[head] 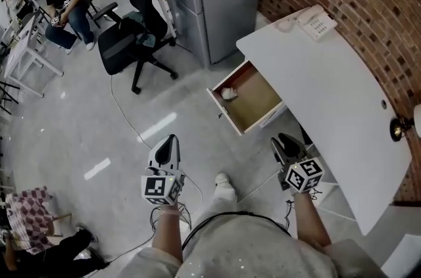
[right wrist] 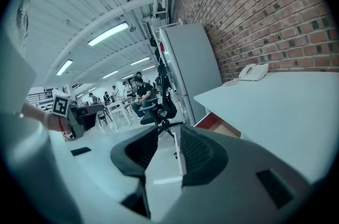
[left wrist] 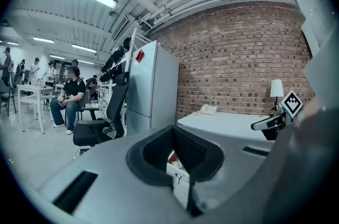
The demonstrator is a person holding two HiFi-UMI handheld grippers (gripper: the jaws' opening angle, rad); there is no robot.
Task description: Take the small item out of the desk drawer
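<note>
Small white item (head: 228, 93) lies in the open drawer (head: 260, 102), far corner beside its front panel. Left hand-held gripper (head: 172, 139) and right hand-held gripper (head: 285, 142): half-open, empty. I would descend vertically, straddle it, close gently.

White desk (head: 329, 106) is carrying a phone (head: 316, 23) at its far corner; open drawer (head: 260, 99) is holding a small white item (head: 228, 93).

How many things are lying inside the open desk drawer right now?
1: a small white item in the drawer, in the corner by its front panel on the side nearer the grey cabinet. The end under the desk may hide more.
</note>
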